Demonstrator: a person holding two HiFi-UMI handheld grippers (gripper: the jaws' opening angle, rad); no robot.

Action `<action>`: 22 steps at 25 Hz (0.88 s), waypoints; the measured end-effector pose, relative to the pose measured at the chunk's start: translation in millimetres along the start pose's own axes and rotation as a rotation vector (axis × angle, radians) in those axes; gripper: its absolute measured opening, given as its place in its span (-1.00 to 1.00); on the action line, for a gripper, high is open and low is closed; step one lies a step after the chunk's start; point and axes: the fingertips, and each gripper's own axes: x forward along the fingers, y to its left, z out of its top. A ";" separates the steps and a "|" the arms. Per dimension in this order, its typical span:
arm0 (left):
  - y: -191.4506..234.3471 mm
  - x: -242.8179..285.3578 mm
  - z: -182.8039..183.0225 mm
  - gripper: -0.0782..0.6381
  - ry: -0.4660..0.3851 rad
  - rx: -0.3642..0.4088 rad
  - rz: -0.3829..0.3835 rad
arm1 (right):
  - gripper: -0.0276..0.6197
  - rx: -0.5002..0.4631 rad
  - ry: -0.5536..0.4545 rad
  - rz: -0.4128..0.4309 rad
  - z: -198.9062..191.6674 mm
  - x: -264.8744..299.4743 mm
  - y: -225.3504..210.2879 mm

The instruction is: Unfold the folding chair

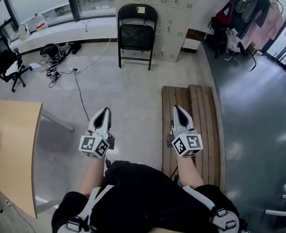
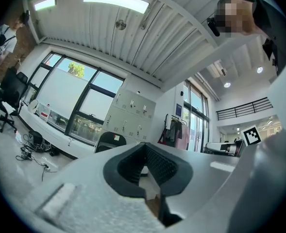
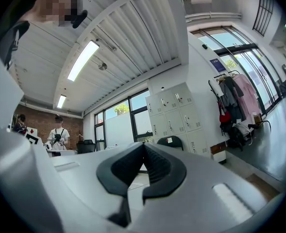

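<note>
Facing the seemingly unfolded folding chair (image 1: pixel 137 33) by shut lockers (image 1: pixel 174 13), left gripper (image 1: pixel 105 110) and right gripper (image 1: pixel 177 108) sit closed, empty.

Room bright and even. Daylight enters through the windows (image 1: pixel 45 4). Ceiling strip lights (image 2: pixel 116 2) are on and blown out white. Soft sheen on the dark floor (image 1: pixel 259 106) at right. Shadows faint. Head view sharp. Both gripper views show heavy fisheye bending, black vignetted corners and a soft near foreground.
</note>
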 end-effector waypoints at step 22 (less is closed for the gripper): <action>136.3 106.7 34.6 -0.79 -0.029 0.065 -0.055 | -0.90 -0.047 0.011 -0.003 -17.5 178.7 29.3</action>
